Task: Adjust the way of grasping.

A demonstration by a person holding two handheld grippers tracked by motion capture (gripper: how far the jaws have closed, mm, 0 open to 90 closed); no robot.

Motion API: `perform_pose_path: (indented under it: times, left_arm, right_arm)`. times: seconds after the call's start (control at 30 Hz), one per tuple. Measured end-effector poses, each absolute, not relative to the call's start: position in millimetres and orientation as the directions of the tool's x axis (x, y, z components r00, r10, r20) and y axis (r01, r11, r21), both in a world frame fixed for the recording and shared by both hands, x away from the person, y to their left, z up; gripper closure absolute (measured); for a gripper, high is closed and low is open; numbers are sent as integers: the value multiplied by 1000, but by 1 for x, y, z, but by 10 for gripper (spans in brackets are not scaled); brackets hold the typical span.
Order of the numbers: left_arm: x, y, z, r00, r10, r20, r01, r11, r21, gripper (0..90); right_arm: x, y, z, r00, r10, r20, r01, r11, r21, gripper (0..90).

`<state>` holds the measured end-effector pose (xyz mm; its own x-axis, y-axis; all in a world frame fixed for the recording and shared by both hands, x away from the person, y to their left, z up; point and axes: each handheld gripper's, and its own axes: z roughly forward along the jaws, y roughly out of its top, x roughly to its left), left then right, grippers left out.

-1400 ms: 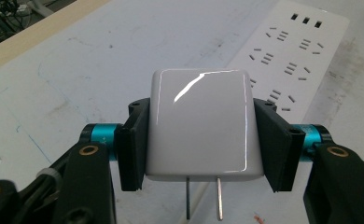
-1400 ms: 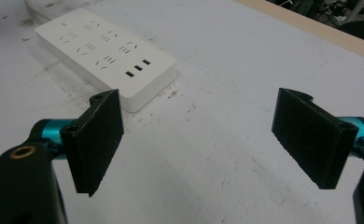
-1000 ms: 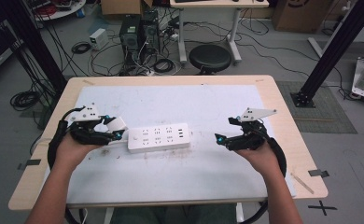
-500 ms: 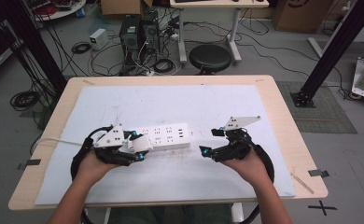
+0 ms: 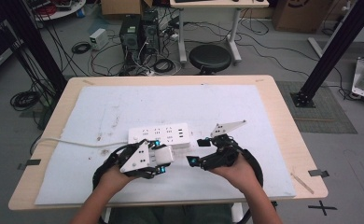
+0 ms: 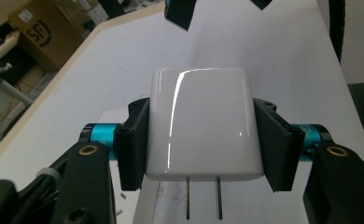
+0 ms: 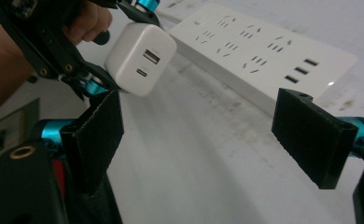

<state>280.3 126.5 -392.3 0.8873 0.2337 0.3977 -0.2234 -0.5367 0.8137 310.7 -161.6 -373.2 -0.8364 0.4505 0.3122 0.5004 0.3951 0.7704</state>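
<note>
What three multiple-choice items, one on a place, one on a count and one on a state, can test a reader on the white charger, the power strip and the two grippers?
1. Where is the charger?
A. plugged into the power strip
B. between the left gripper's pads
C. lying on the white mat

2. How many prongs does it show?
A. two
B. three
C. none

3. How stands the right gripper?
A. shut on the charger
B. shut on a cable
C. open

Answers: 1 B, pads press both sides; 2 A, two flat prongs below its body; 3 C, wide gap between its pads.
</note>
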Motion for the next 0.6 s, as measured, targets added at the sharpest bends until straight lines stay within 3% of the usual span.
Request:
perform_pose_path:
  times: [0.23,0.6]
  left_arm:
    - [278,117,-398,880,223,419,-250,-533,809,425]
    - [277,113,-396,864,235,446,-281,-510,813,425]
  right_arm:
    - [318,-147,-385,-801,397,447,581,339,740,170]
    - [326,-128,-395,-765,321,558,641,300,707,190]
